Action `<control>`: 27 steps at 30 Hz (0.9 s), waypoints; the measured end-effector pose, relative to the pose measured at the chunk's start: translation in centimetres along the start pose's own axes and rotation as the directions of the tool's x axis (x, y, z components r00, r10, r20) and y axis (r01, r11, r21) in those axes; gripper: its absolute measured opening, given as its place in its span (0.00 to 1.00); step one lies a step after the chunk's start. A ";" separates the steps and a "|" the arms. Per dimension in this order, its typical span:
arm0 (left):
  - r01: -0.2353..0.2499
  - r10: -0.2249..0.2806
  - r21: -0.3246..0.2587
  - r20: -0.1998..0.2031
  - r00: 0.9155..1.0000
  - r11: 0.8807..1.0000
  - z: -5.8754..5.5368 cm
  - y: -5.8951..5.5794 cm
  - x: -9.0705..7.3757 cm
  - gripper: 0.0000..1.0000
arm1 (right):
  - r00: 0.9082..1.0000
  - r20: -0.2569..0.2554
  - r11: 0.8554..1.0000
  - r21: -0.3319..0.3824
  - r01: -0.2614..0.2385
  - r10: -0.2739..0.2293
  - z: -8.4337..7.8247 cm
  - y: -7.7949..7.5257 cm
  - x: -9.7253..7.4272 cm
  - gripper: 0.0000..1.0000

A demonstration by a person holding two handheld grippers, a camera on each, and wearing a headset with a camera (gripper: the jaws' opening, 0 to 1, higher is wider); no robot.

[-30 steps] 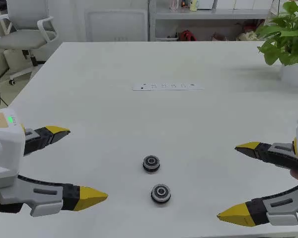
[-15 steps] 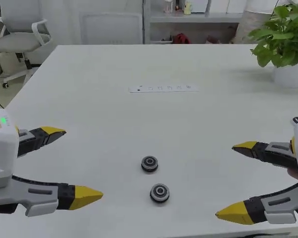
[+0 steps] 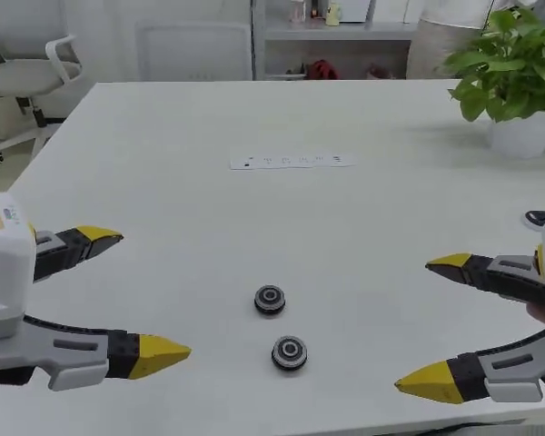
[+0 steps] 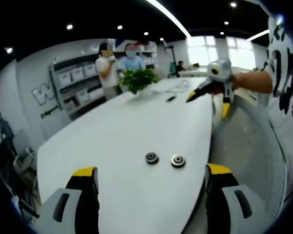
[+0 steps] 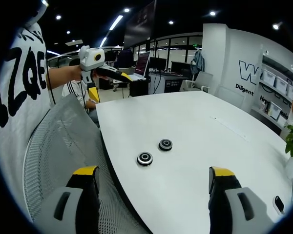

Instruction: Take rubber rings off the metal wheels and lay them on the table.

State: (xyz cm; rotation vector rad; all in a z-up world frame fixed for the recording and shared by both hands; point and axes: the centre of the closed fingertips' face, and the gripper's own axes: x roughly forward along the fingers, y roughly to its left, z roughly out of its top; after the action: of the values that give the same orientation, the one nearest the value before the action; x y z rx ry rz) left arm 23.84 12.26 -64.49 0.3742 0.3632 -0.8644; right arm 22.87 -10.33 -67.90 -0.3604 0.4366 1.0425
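left tongs (image 3: 153,292) and right tongs (image 3: 413,324) both wide, holding nothing; wheels sit on the worktop (image 3: 254,218) between them
we see the far wheel (image 3: 270,300) and near wheel (image 3: 289,352) lying flat towards the near edge of the worktop, close to each other but not touching, roughly midway between the two tongs and well apart from both. each has a dark rubber ring (image 3: 275,355) around its rim. both gripper views put the pair ahead, between the spread jaws. a power strip (image 3: 291,162) lies further back, mid-worktop; a potted plant (image 3: 509,64) stands at the far right corner.
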 end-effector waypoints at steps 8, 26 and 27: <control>-0.003 0.003 -0.015 -0.012 1.000 1.000 -0.9 -0.1 -0.8 0.92 | 1.000 -0.003 1.000 -0.008 0.002 -0.002 0.1 0.3 0.4 0.89; -0.051 0.050 -0.042 -0.026 0.998 0.998 -2.0 0.8 -1.8 0.91 | 0.999 0.025 0.999 -0.022 -0.031 0.032 1.2 0.0 2.0 0.89; -0.056 0.055 -0.045 -0.024 0.998 0.997 -1.9 0.8 -1.7 0.91 | 0.999 0.025 0.999 -0.023 -0.034 0.034 1.1 -0.1 2.0 0.89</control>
State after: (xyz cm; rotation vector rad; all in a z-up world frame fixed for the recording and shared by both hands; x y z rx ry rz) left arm 23.15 14.78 -65.22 0.3508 0.3907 -0.7975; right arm 23.99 -8.33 -67.92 -0.3606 0.4099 1.0849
